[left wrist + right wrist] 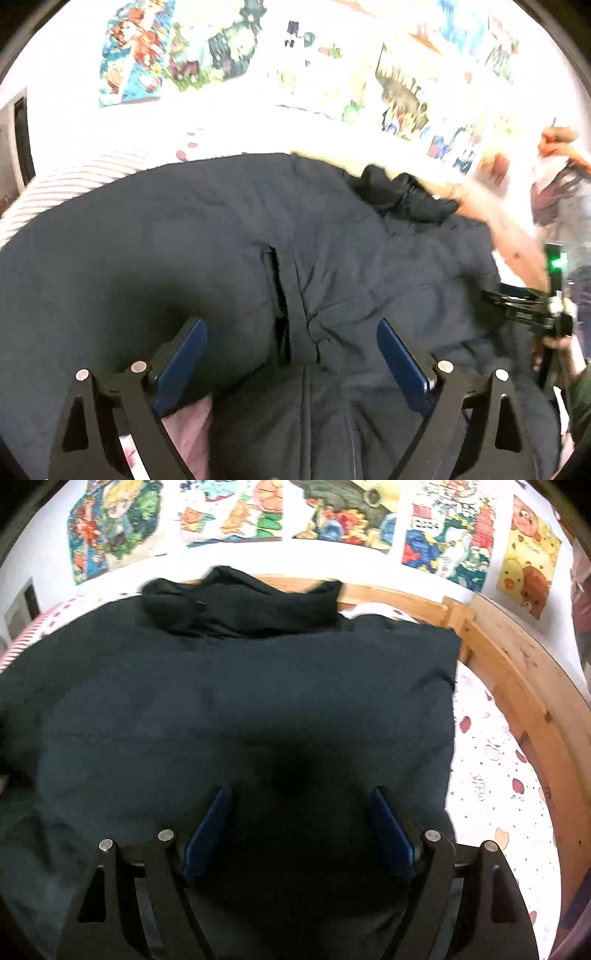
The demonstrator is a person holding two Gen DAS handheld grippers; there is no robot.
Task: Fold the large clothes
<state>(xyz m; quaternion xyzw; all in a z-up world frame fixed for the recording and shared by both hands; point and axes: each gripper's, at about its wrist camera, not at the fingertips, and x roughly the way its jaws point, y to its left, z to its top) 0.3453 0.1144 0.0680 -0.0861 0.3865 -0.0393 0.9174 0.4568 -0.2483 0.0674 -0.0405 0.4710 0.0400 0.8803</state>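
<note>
A large dark navy padded coat (240,709) lies spread over a bed whose white sheet (495,775) is printed with red apples and hearts; a pale wooden bed frame (517,686) curves along the far and right sides. The coat's hood or collar (236,602) is bunched at the far edge near the wall, where bright cartoon posters (332,513) hang. The left gripper (291,354) hangs over the coat near a pocket slit (279,295), its blue pads (184,362) spread wide with nothing pinched. The right gripper (299,830) also stands open above the dark fabric, fingers apart and gripping nothing. The left view shows a person's bare forearm (509,236) at the right.
</note>
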